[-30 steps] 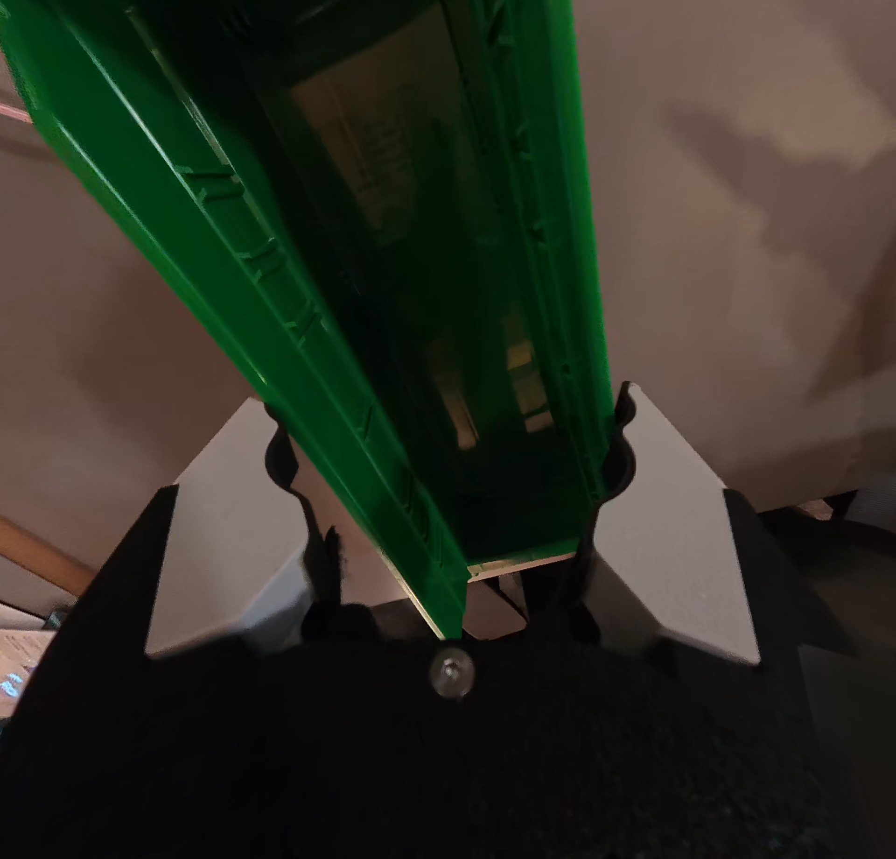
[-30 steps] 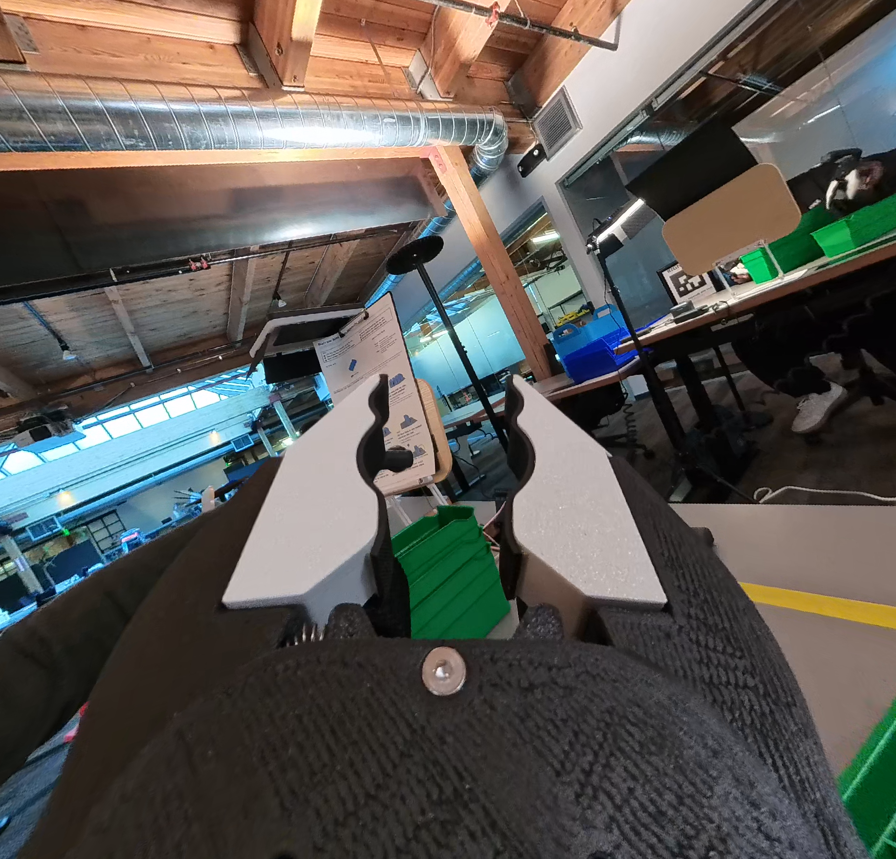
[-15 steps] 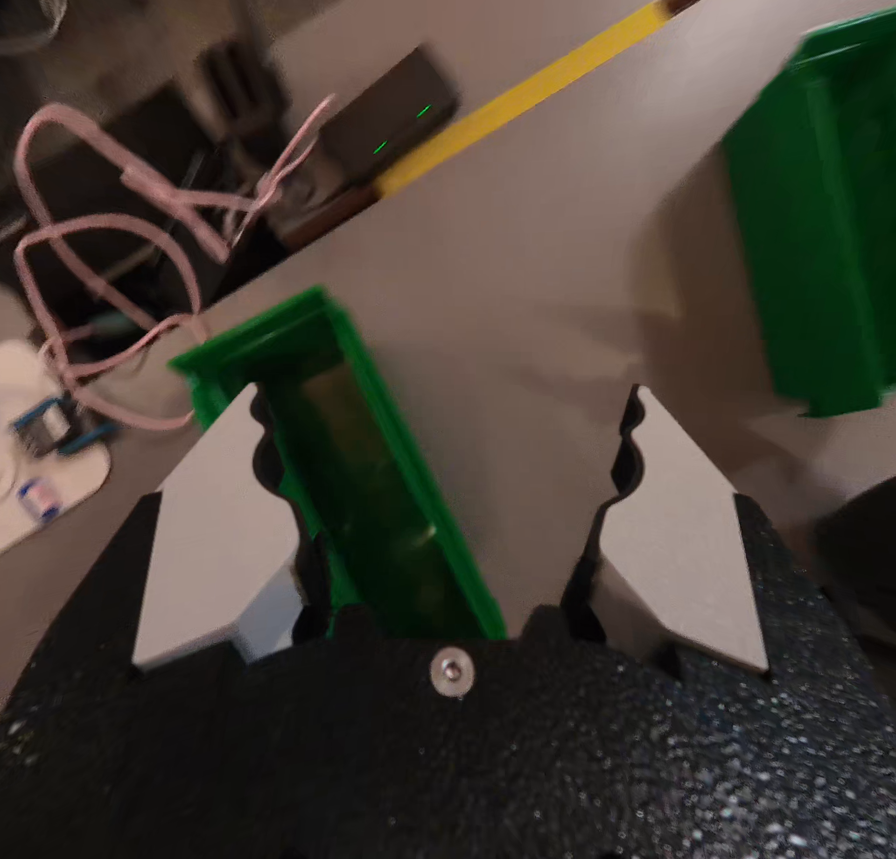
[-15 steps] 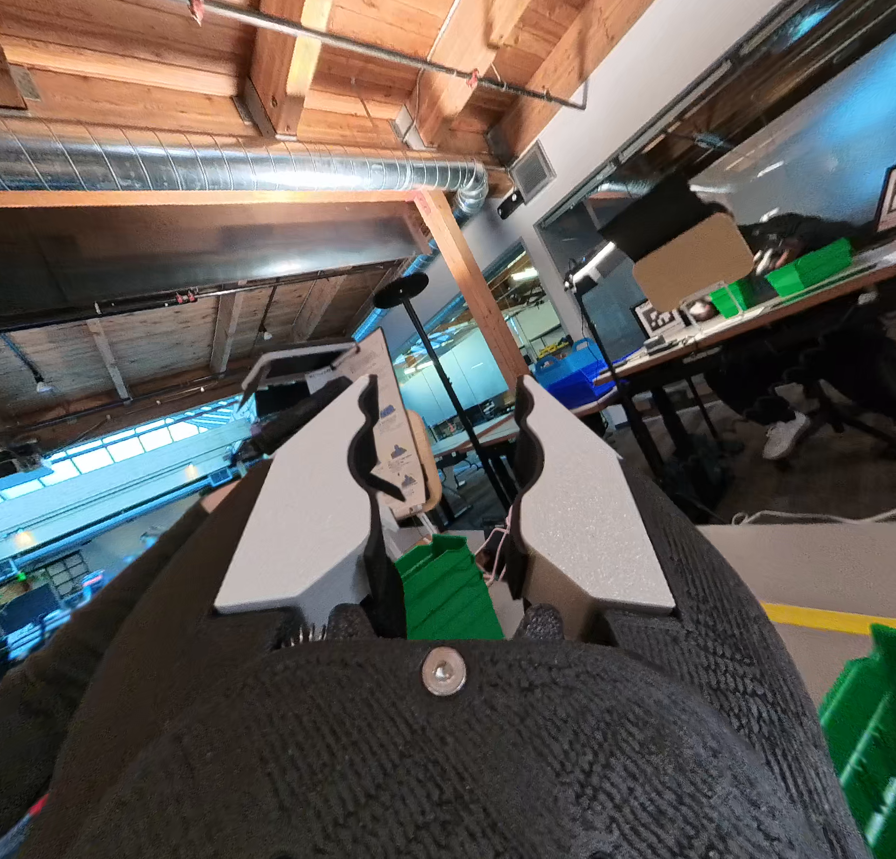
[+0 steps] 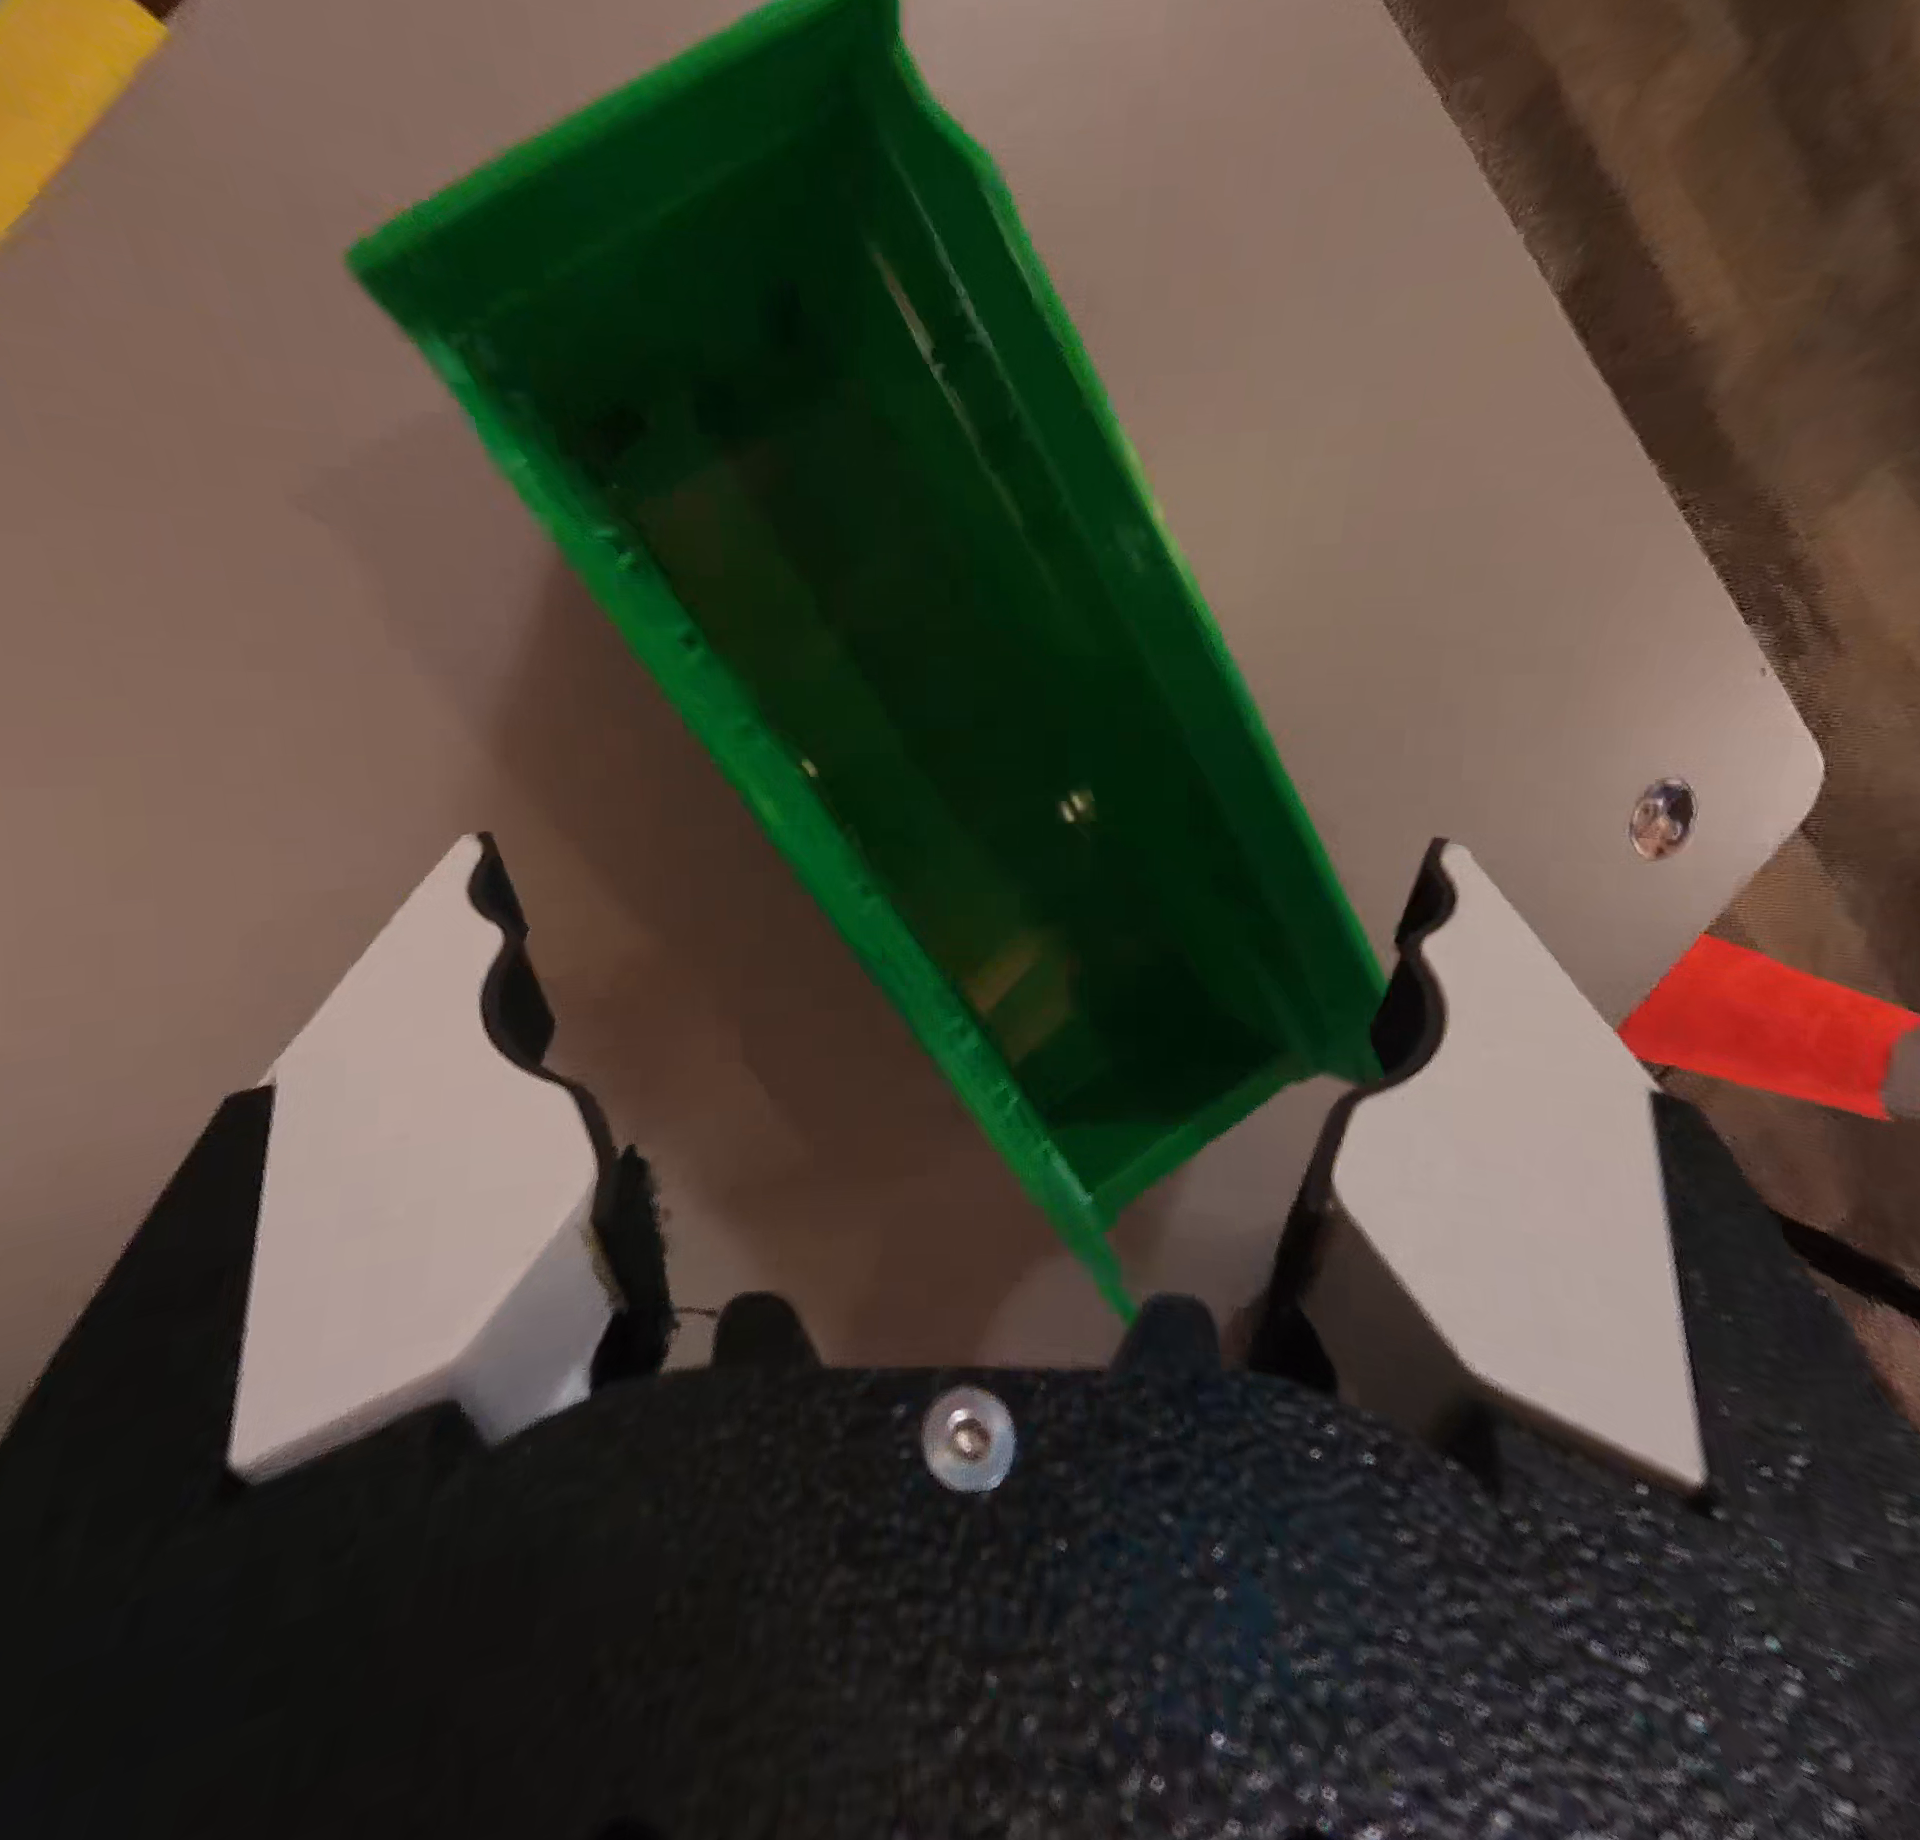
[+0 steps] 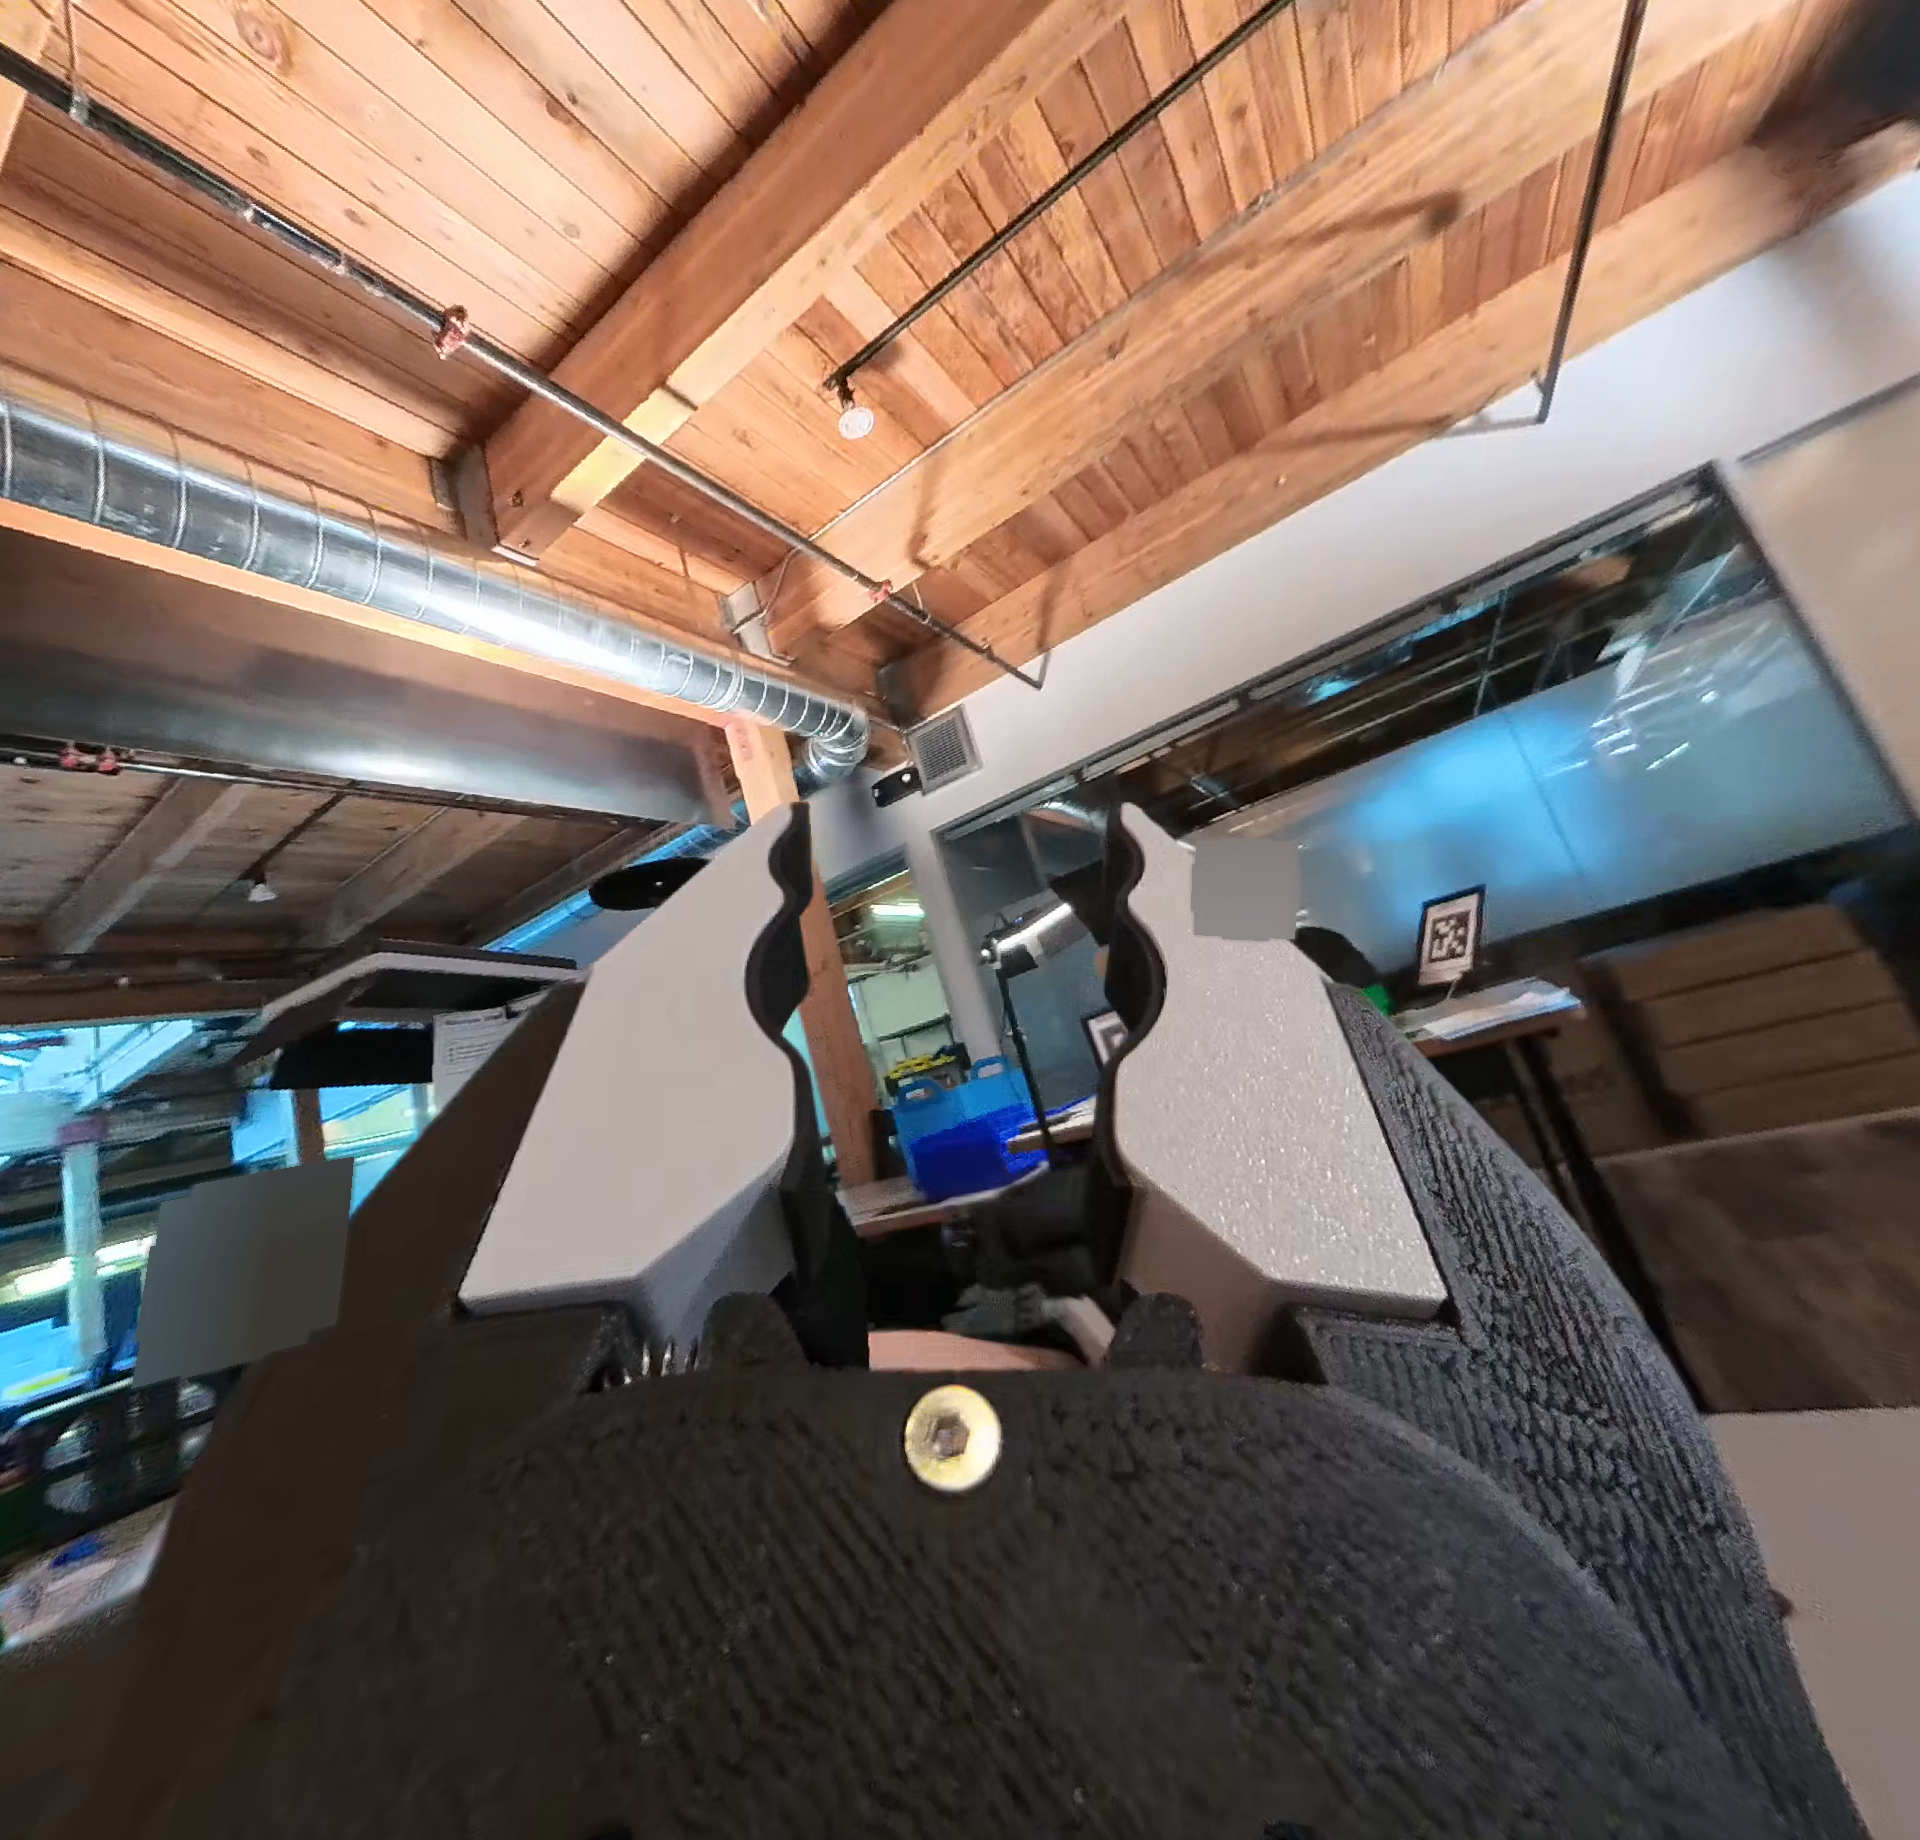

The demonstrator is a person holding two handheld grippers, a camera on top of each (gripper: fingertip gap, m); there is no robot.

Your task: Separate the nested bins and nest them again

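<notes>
The left gripper (image 5: 961,969) has its jaws spread wide and gripping nothing. The long, narrow green plastic bin (image 5: 883,585) lies between them, open side up on the pale beige desk (image 5: 260,543). Its near right corner sits just beside, perhaps touching, the right jaw's black pad, while the left jaw is well apart from it. The bin runs from about 5 o'clock up toward 12 o'clock, slanted. A yellow tape strip (image 5: 52,76) shows at 11 o'clock and a red tape strip (image 5: 1766,1037) at 3 o'clock by the desk corner.

The right gripper (image 6: 956,917) points up at a wooden beam ceiling (image 6: 727,180) and a silver duct (image 6: 416,575); its jaws stand apart and hold nothing.

This looks like the separated stage, with one bin set down alone. No second bin is in view, so the next move likely calls for finding it and closing the jaws on a wall for re-nesting.
</notes>
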